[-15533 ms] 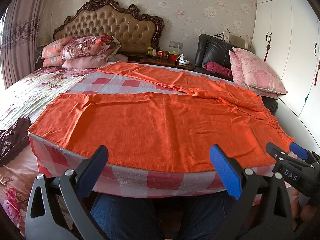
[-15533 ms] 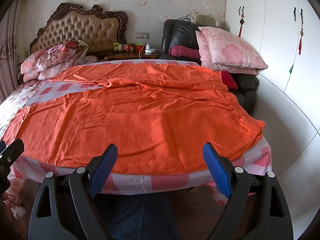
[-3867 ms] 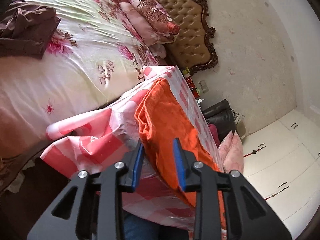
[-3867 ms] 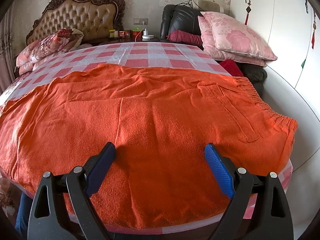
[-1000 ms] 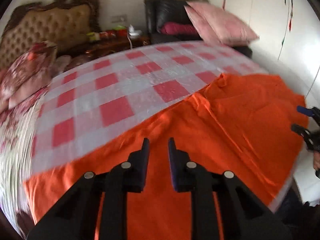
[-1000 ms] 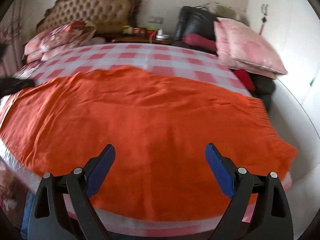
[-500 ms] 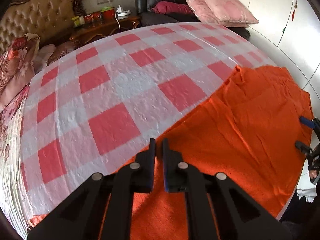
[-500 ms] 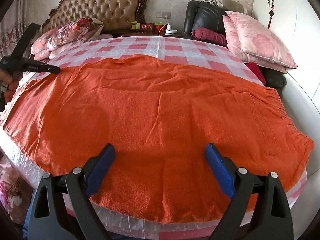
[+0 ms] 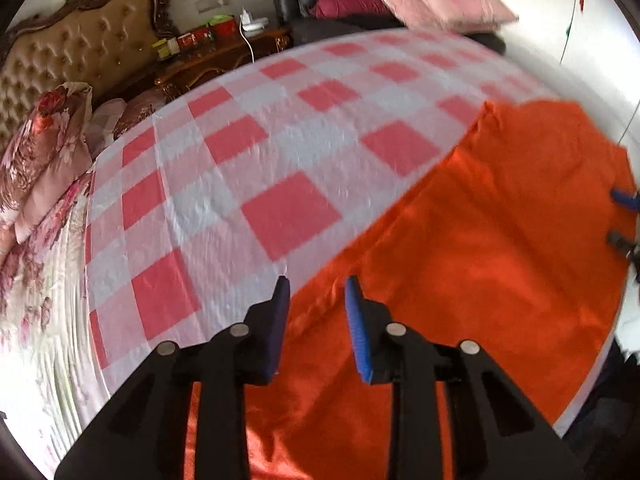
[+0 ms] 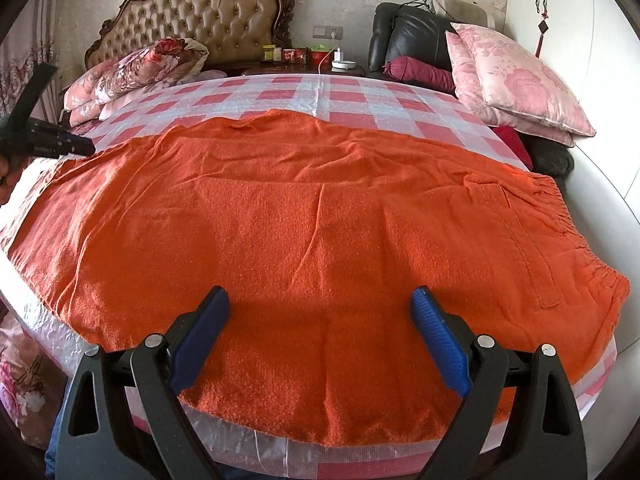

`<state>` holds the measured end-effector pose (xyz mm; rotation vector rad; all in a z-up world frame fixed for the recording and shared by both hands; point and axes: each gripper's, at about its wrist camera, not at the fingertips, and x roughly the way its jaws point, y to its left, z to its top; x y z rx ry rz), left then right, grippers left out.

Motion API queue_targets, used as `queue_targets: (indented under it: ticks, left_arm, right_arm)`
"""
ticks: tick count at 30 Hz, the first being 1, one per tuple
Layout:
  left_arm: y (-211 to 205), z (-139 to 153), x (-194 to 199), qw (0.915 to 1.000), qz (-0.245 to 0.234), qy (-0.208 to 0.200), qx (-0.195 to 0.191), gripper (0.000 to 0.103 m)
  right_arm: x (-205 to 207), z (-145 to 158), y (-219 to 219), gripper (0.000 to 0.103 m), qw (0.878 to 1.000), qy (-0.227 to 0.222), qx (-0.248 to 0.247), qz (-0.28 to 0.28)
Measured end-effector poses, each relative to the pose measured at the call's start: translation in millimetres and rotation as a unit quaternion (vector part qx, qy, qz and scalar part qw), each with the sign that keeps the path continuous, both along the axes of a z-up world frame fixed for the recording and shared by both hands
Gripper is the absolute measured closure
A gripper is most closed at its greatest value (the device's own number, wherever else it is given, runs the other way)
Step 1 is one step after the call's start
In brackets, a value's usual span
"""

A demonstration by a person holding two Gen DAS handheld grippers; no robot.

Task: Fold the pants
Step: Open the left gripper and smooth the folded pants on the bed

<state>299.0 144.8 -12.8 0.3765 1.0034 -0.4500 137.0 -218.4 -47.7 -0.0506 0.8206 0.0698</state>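
The orange pants [image 10: 320,216] lie folded lengthwise, one leg over the other, on the red-and-white checked sheet [image 10: 340,92]. The elastic waistband [image 10: 560,204] is at the right. My right gripper [image 10: 320,332] is open and empty, low over the near edge of the pants. My left gripper [image 9: 316,300] is open and empty over the far long edge of the pants [image 9: 500,248], near the leg end. It also shows at the left of the right wrist view [image 10: 60,144]. The right gripper's tips show at the right edge of the left wrist view [image 9: 624,220].
A tufted headboard [image 10: 192,12] and floral pillows [image 10: 136,68] are at the back left. A nightstand with bottles [image 10: 304,60], a black armchair [image 10: 408,36] and pink cushions [image 10: 516,76] stand at the back right. White wardrobe doors [image 10: 600,60] are on the right.
My left gripper has opened and let go of the far edge of the pants. The pants now lie flat, doubled over. The right gripper has stayed open at the near edge.
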Motion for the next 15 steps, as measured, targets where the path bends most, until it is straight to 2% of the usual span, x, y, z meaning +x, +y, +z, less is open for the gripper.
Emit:
queue_targets:
  ticks: [1,2,4,6,11,13,14,15]
  left_arm:
    - [0.1,-3.6,1.2,1.0,-0.001,0.006,0.001,0.082]
    - [-0.9,-7.2,1.5,0.9999,-0.006,0.011,0.001,0.089]
    - [-2.6,-9.6,0.9,0.9998,-0.013,0.011,0.003,0.092]
    - [3.1,-7.2,6.2,1.0,0.001,0.008,-0.004,0.098]
    - [8.1,-9.8,9.7,0.9998,0.016,0.005,-0.013,0.098]
    - [10.6,-8.4,9.5,0.9995,0.03,-0.002,-0.013,0.087]
    - [12.3,-7.2,8.9,0.9993,0.034,-0.005,-0.011,0.075]
    - [13.8,-5.5,7.5,0.9992,0.038,-0.011,-0.01,0.074]
  right_arm:
    - [0.1,0.0,0.0,0.014,1.0,0.001,-0.001,0.0]
    - [-0.3,-0.1,0.2,0.014,1.0,0.001,-0.001,0.0]
    - [-0.2,-0.1,0.4,0.014,1.0,0.0,-0.001,0.0]
    - [0.1,0.1,0.6,0.014,1.0,0.001,-0.001,-0.001]
    - [-0.4,0.9,-0.1,0.014,1.0,-0.001,0.0,0.0]
    - [-0.3,0.7,-0.3,0.014,1.0,0.0,0.001,0.0]
    - [-0.4,0.6,-0.1,0.014,1.0,0.0,0.0,0.001]
    - [-0.4,0.6,-0.1,0.014,1.0,0.0,0.0,0.001]
